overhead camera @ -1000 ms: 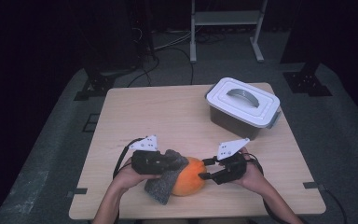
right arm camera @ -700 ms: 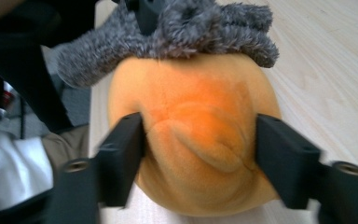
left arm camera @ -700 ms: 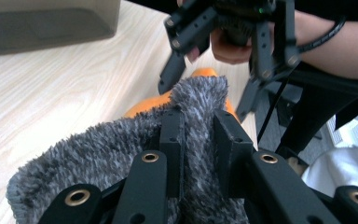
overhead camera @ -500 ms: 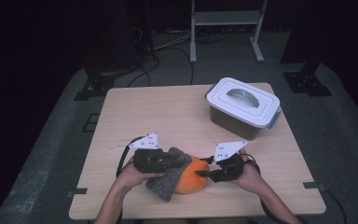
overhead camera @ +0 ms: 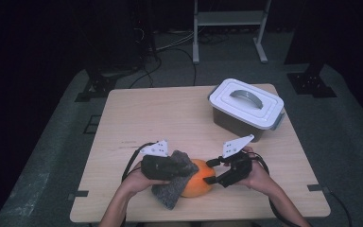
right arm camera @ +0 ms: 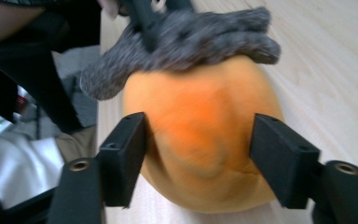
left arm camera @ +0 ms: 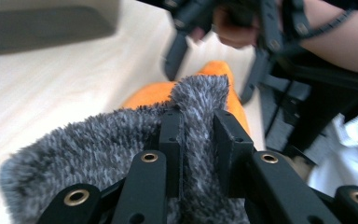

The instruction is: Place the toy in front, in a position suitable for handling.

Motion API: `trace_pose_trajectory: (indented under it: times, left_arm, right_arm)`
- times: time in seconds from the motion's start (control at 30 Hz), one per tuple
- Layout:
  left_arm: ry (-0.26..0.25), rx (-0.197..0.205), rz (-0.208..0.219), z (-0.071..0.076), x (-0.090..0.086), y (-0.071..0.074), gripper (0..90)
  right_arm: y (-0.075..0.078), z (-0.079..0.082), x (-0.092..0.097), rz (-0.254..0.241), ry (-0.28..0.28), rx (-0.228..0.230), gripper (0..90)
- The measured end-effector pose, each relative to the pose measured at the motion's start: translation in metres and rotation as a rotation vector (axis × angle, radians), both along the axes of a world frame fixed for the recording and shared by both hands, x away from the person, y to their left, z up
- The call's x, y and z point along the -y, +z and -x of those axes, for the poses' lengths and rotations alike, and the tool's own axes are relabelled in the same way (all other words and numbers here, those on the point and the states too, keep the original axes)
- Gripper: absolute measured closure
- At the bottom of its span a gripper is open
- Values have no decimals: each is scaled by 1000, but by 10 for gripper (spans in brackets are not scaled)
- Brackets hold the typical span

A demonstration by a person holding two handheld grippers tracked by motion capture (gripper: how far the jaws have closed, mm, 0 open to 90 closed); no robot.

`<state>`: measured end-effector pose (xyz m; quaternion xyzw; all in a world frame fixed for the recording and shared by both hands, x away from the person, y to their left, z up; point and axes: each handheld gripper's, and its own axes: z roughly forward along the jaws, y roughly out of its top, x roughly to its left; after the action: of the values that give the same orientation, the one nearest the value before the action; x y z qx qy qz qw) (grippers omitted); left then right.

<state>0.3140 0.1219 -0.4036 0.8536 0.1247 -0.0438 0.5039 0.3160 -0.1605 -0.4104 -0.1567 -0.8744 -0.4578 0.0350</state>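
The left claw [left arm camera: 196, 140] pinches a soft, limp grey cloth [left arm camera: 98, 154]. The right claw [right arm camera: 198, 154], whose jaws have just been opening, stands wide astride the smooth, rounded orange fruit [right arm camera: 200, 135]. It looks firm but slippery; grip its widest flanks.

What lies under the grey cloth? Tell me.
Under the cloth sits an orange fruit, its right side bare and its left side covered. The left tongs pinch the cloth on top of it. What lies beneath the cloth's lower flap cannot be seen.

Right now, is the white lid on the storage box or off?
On: the white lid sits flat atop the storage box, handle up.
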Motion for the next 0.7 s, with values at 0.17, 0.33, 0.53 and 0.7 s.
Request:
trace_pose_trajectory:
  times: [0.17, 0.33, 0.53, 0.7]
  left_arm:
    - [-3, 7, -10, 1, 2, 0, 744]
    - [36, 33, -37, -1, -6, 3, 745]
    - [96, 8, -30, -8, -27, -4, 745]
    - [80, -9, 26, -9, -30, -3, 745]
  right_arm:
    - [-8, 0, -6, 30, -4, -24, 281]
    - [-5, 3, -8, 49, -12, 15, 477]
    - [-2, 4, -2, 57, -34, 39, 533]
    - [-2, 0, 3, 58, -53, 33, 542]
